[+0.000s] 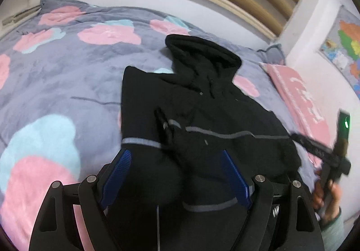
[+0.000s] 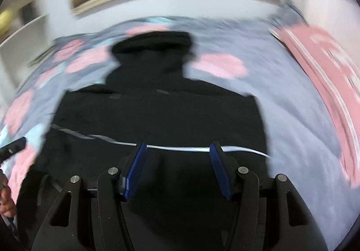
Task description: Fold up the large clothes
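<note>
A bed with a grey flowered quilt (image 1: 67, 75) carries the black hoodie (image 1: 202, 116), hood toward the headboard. Both the left tool (image 1: 175, 161) and the right tool (image 2: 177, 154) gape empty above its hem; the right view is badly blurred.

Bed covered by a grey-blue quilt (image 1: 67, 75) with pink and pale blue blotches, black hooded jacket (image 1: 202, 111) spread flat on it, hood toward the headboard, pink pillow (image 1: 299, 102) lying along the wall-side edge
</note>
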A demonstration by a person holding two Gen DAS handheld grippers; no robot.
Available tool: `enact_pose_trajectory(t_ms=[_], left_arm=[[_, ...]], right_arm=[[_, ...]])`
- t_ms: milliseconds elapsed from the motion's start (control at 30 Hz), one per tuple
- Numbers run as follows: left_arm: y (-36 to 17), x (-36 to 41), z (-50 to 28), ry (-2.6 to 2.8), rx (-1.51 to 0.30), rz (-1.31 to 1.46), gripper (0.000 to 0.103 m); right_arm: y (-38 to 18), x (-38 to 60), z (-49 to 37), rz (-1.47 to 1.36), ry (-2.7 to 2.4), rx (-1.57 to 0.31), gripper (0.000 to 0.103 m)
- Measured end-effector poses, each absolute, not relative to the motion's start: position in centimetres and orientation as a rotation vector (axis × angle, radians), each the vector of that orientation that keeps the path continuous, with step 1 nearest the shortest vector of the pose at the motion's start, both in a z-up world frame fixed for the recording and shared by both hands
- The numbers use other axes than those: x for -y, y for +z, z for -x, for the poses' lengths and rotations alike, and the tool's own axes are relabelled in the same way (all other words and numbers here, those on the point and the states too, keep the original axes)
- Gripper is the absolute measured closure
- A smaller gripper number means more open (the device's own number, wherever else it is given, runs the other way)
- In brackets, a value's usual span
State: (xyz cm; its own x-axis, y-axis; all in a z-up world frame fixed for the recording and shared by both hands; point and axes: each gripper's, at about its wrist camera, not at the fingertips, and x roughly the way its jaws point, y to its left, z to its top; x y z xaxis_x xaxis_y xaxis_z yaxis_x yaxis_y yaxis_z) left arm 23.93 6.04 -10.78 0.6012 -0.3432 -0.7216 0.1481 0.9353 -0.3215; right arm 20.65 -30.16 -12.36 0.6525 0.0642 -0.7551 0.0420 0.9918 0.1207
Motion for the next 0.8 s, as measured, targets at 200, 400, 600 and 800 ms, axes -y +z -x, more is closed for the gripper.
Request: enact_pose_trajectory(t_ms=[200, 400, 600, 800], left_arm=[[-14.8, -4.3, -30.5, -0.219, -1.008, 0.249, 0.034], [-11.8, -3.0, -29.7, -0.255, -0.916, 0.177, 0.083], [-9.0, -7.1, -27.7, -0.221, -0.888, 0.226, 0.083], [-17.8, -7.6, -29.1, -0.148, -1.094, 0.198, 0.07]], right_arm=[[-17.7, 33.8, -20.9, -0.174, -0.026, -0.944, 0.043], [-16.7, 31.5, -21.3, 0.003, -0.044, -0.92, 0.042], [-14.9, 31.2, -22.2, -0.058, -0.012, -0.881, 0.042], [-20.0, 29.0, -23.9, -0.001, -0.039, -0.961, 0.04]])
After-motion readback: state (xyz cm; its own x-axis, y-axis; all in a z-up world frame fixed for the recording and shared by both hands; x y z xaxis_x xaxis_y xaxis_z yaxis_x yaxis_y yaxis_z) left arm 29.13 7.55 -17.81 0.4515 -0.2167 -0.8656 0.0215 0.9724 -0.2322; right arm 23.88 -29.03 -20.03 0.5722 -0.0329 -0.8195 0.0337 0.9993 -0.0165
